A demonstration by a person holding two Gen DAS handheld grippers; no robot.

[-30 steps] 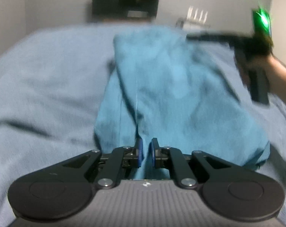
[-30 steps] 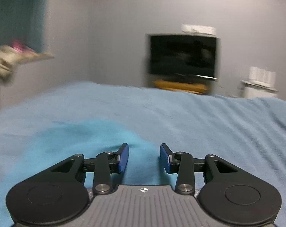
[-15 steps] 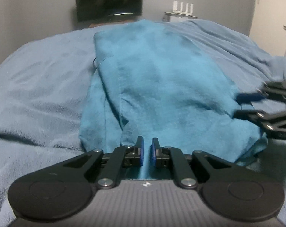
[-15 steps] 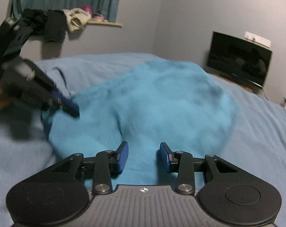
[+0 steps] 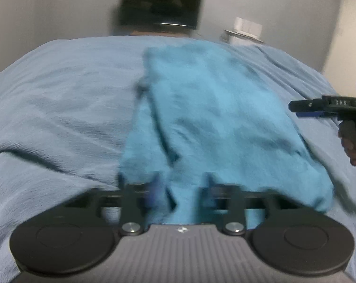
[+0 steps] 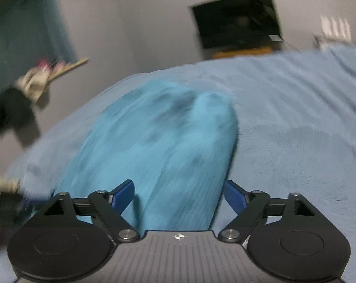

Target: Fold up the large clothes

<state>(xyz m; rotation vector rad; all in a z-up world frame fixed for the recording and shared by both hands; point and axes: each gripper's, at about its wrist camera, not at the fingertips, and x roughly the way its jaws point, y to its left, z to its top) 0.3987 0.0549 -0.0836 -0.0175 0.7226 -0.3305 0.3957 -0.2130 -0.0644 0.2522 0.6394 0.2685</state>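
The bed (image 5: 60,108), under its pale blue blanket, carries the teal garment (image 5: 213,122), which lies folded lengthwise down the middle, its near end just ahead of both my hands. My left hand-held gripper (image 5: 181,188) is opening, the near edge of the cloth lying loose between its jaws. My right hand-held gripper (image 6: 178,195) is opening too, astride the garment's near end without pressing it.

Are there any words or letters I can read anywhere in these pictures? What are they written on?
"DAS": pale letters on the black top bar of the right gripper, seen at the right edge of the left wrist view.
The small round white mark on the grey ribbed body of each gripper is a symbol, not letters.
Nothing readable on the dark television screen, the teal garment or the light blue blanket.
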